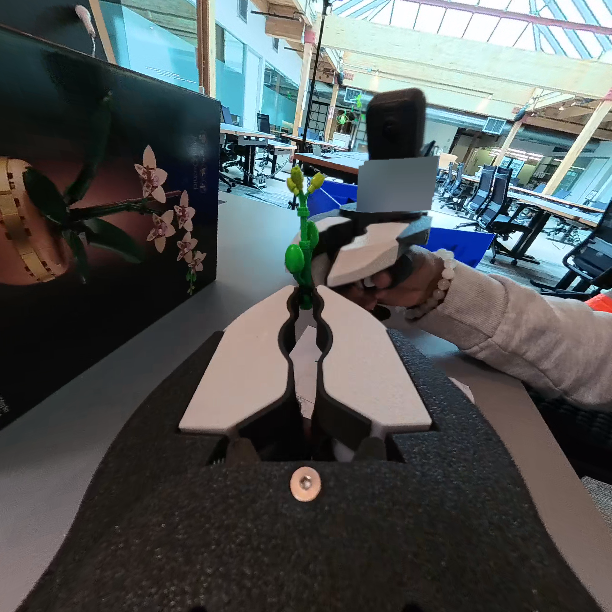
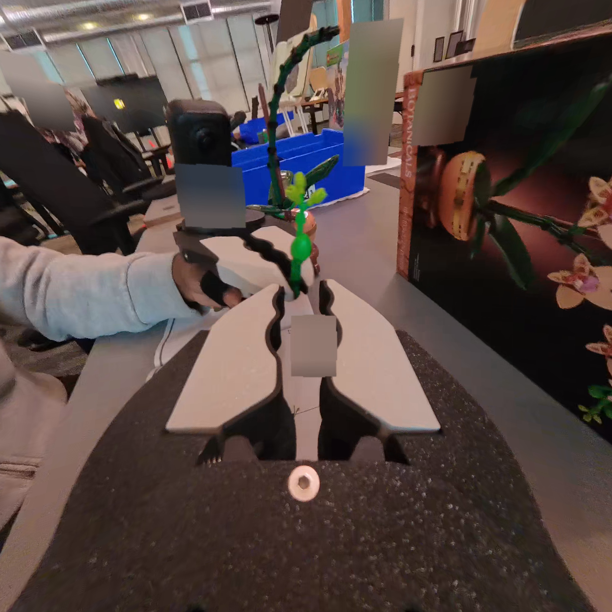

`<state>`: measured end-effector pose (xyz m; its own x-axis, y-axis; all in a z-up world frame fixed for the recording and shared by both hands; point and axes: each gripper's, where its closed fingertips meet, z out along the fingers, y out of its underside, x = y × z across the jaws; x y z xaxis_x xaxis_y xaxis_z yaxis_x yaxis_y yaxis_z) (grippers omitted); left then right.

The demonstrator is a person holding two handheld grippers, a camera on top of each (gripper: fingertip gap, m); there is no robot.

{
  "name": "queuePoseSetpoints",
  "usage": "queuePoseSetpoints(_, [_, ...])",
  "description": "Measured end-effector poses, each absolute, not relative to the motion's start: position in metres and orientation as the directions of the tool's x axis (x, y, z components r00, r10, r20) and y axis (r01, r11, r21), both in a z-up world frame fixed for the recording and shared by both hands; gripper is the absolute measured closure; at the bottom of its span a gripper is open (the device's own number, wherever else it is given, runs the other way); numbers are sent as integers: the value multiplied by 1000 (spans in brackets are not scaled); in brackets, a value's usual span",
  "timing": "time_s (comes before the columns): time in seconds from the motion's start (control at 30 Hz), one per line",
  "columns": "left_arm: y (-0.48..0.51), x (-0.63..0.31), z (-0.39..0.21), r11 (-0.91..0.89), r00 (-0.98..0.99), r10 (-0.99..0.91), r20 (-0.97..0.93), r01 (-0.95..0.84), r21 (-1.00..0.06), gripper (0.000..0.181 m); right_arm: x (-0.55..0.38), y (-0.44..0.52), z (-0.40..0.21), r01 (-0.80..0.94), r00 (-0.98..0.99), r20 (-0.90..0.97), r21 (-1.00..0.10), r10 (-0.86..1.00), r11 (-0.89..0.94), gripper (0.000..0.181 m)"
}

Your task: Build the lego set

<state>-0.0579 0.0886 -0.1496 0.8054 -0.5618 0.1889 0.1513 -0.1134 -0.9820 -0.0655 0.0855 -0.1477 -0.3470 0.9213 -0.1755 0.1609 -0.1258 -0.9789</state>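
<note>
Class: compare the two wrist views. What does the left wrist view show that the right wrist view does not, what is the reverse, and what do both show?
Only the left wrist view shows the left tongs shut on the bright green stem and a beaded bracelet.

Only the right wrist view shows the right tongs open beside the stem's base, and the potted plant model with its tall dark arching stalk.

Both show the green stem, the set's box, a blue bin and the grey table.

I see the green lego stem (image 1: 304, 246) upright, base pinched in my left hand-held gripper (image 1: 305, 298); 1 oval bud mid-stem, yellow-green buds on top. Potted lego plant (image 2: 281, 185) stands behind.
</note>
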Motion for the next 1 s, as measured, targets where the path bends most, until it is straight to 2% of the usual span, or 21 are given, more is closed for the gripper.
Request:
queuePoseSetpoints(0.47, [94, -59, -165, -142, 862, -504, 54, -21, -990, 174, -72, 88, -151, 159, -356, -283, -957, 890, -241, 177])
queuePoseSetpoints(0.6, [84, -88, -178, -275, 943, -326, -66, -161, -948, 155, -73, 117, -176, 234, -208, -263, -949, 942, -213, 177])
queuePoseSetpoints(0.67, [67, -95, -170, -265, 951, -277, -133, -209, -941, 149, -72, 132, -195, 309, -109, -256, -927, 960, -212, 177])
queuePoseSetpoints(0.83, [19, -91, -145, -135, 948, -260, -181, -221, -966, 152, -70, 150, -216, 393, 36, -232, -891, 972, -227, 177])
queuePoseSetpoints(1.0, [-9, -86, -150, -114, 934, -268, -237, -275, -955, 152, -70, 157, -235, 501, 129, -220, -827, 967, -255, 177])
